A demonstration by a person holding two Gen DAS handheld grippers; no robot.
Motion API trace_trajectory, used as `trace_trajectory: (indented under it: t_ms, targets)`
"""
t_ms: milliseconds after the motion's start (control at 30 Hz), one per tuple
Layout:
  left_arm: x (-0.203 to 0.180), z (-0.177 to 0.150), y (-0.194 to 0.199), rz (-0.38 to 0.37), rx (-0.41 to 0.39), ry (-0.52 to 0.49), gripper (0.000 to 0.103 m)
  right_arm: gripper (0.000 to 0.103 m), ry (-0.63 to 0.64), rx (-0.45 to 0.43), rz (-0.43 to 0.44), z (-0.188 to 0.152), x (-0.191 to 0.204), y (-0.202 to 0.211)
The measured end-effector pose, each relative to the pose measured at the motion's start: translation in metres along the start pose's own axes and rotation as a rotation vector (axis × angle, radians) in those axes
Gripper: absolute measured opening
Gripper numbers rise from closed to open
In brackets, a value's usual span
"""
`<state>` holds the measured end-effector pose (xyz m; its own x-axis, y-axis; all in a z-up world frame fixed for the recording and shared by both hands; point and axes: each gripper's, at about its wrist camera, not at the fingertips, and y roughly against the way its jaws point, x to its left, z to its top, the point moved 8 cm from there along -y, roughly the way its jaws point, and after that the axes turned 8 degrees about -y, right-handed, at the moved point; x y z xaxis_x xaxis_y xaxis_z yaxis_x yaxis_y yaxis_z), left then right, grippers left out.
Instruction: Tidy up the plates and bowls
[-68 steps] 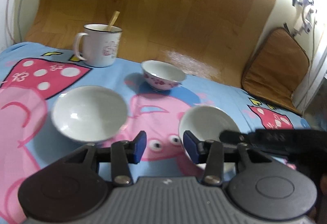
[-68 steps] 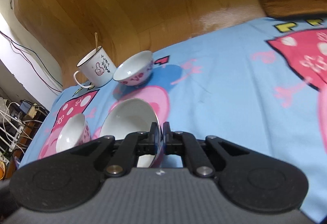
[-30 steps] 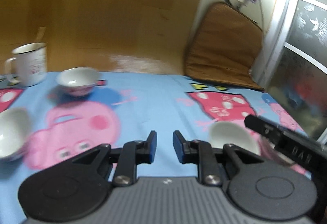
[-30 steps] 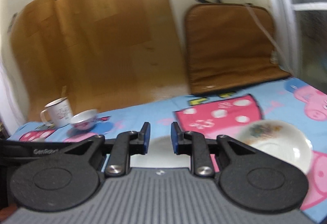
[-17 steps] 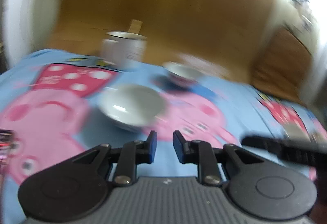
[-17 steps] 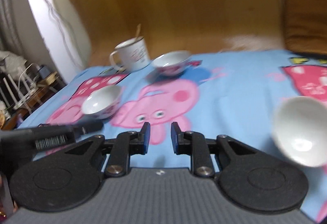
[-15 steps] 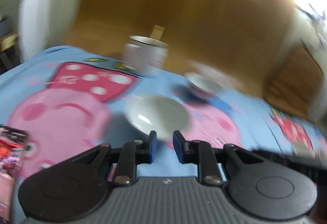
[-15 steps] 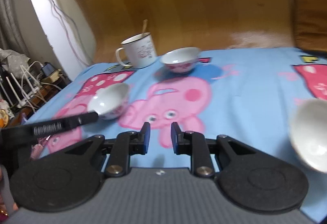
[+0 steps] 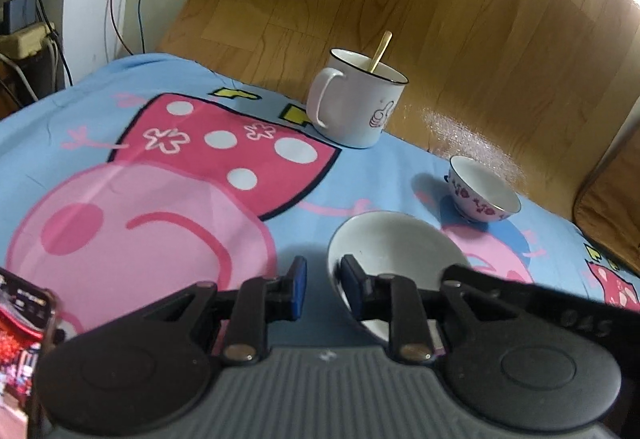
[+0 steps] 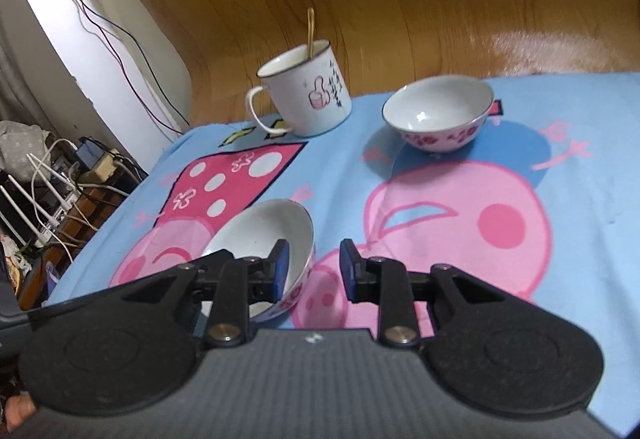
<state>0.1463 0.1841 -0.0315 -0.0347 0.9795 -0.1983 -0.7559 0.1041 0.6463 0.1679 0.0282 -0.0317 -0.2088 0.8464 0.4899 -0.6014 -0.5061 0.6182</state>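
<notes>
On the blue cloth (image 10: 600, 127), near bowl (image 10: 260, 235) upright, mouth upward.

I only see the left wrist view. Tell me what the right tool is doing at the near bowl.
Observer: The right tool is open, with its jaws on either side of the near bowl's rim, not gripping it.
Operator: Describe that bowl's outside.
Observer: Pink flowers run around its outer wall, like the pattern on the far bowl.
Operator: Check inside the far bowl.
Observer: It is empty right down to the bottom.
</notes>
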Motion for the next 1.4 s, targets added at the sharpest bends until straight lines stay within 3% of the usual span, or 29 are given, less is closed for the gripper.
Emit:
trace_trajectory:
  t_ms: [133,300,500,800,1200,1400]
  targets:
    - [-0.012,-0.001,0.005,-0.01,-0.018,-0.035,0.009,0.011,-0.016,0.011,0.021,-0.006,-0.003,0.002]
    - [-0.041,-0.01,0.008,-0.102,0.0,-0.051,0.009,0.011,-0.007,-0.086,-0.033,-0.013,-0.018,0.038]
    - [-0.105,-0.029,0.009,-0.204,0.037,-0.148,0.009,0.012,0.004,-0.199,-0.134,-0.03,-0.056,0.089]
    - [-0.177,-0.048,0.014,-0.269,0.051,-0.257,0.01,0.012,-0.029,-0.324,-0.217,-0.032,-0.099,0.14]
    - [-0.266,-0.038,0.029,-0.387,-0.009,-0.368,0.012,0.012,-0.013,-0.562,-0.316,-0.024,-0.134,0.206]
    - [-0.301,-0.053,0.014,-0.411,0.033,-0.418,0.013,0.012,-0.049,-0.579,-0.379,-0.026,-0.164,0.217]
